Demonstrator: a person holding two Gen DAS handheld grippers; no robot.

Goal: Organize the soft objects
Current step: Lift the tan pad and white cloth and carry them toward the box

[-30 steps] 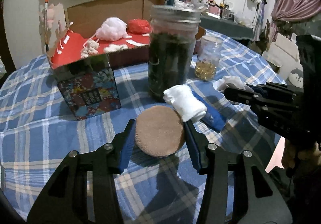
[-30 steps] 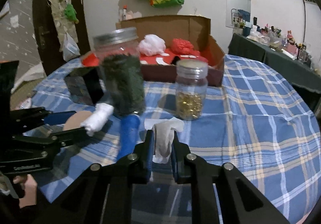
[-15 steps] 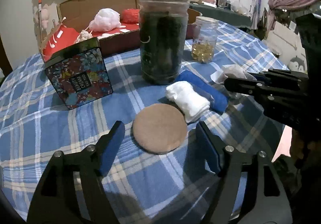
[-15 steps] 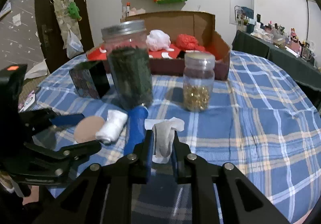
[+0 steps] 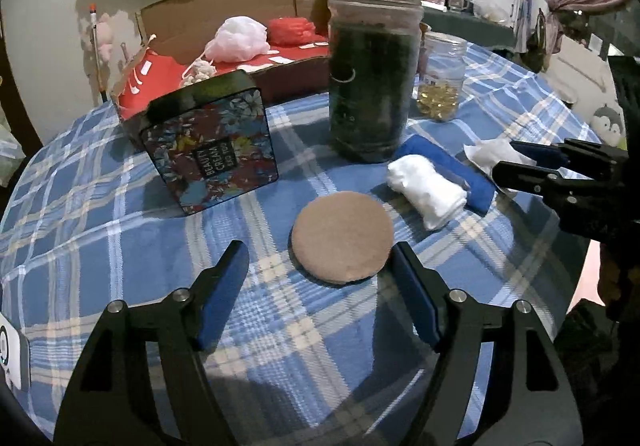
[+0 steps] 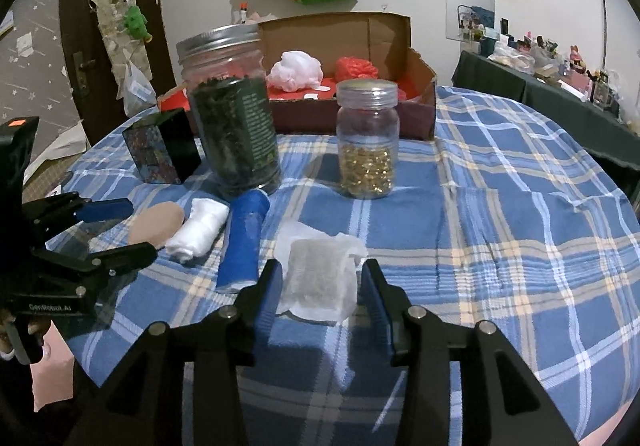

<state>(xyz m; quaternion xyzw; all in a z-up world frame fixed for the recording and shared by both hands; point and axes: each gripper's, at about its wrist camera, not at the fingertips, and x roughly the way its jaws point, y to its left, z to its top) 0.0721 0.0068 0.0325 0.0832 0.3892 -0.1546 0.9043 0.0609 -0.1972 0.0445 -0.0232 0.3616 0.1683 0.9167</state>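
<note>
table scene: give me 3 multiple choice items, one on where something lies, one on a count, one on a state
1. Where does the rolled blue cloth lie?
A. between the rolled white cloth and the translucent white pouch
B. inside the cardboard box
C. on top of the floral tin

2. How many lidded glass jars stand on the table?
A. one
B. two
C. four

3. How do the left gripper jaws stand?
A. shut on the tan round pad
B. open, clear of the pad
C. shut on the tin

Answers: 1 A, the right wrist view shows the three side by side. 2 B, the tall dark-filled jar and the small jar of gold capsules. 3 B, gaps show on both sides of the pad.
</note>
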